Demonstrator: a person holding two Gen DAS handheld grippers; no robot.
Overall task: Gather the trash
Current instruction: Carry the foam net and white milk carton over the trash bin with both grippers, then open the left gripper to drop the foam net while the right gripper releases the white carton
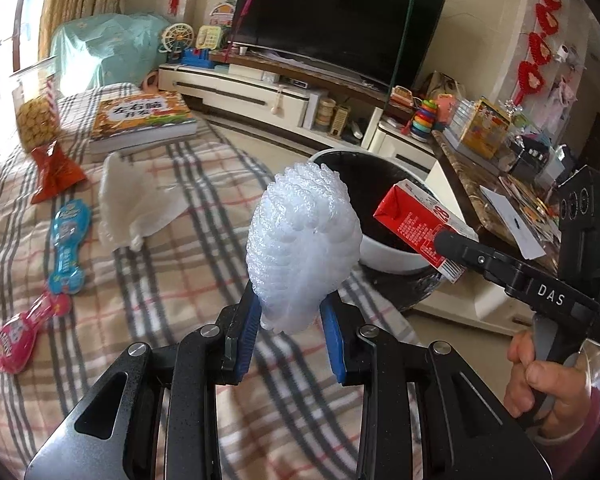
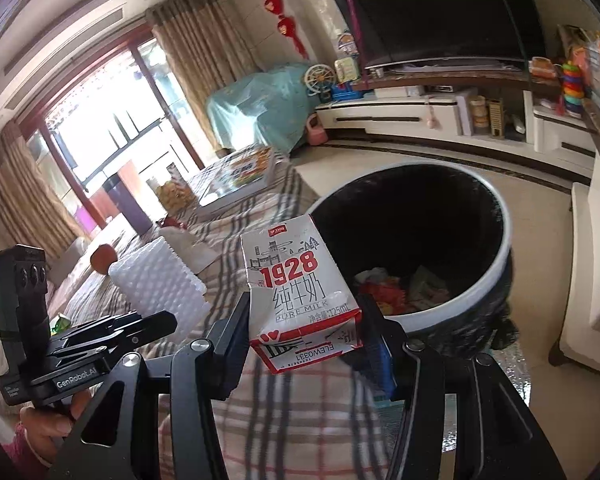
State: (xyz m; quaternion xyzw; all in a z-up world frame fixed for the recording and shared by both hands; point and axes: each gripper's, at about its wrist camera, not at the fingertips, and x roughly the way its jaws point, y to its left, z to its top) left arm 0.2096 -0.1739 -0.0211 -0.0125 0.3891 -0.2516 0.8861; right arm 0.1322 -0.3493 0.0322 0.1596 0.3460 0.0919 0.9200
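White foam net (image 1: pixel 303 240), one milk carton (image 2: pixel 300 296), one bin (image 2: pixel 496 264)

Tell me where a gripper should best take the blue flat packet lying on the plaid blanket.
Probably across the narrow waist of the blue packet, coming from above with a finger on each long edge. It lies flat on the plaid blanket, wider at both ends, so the middle fits the jaws most easily.

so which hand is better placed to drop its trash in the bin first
Right, probably. Its jaws hold the milk carton with the carton's far end already at the trash bin rim. The left gripper grips the white foam net over the plaid cloth, short of the bin.
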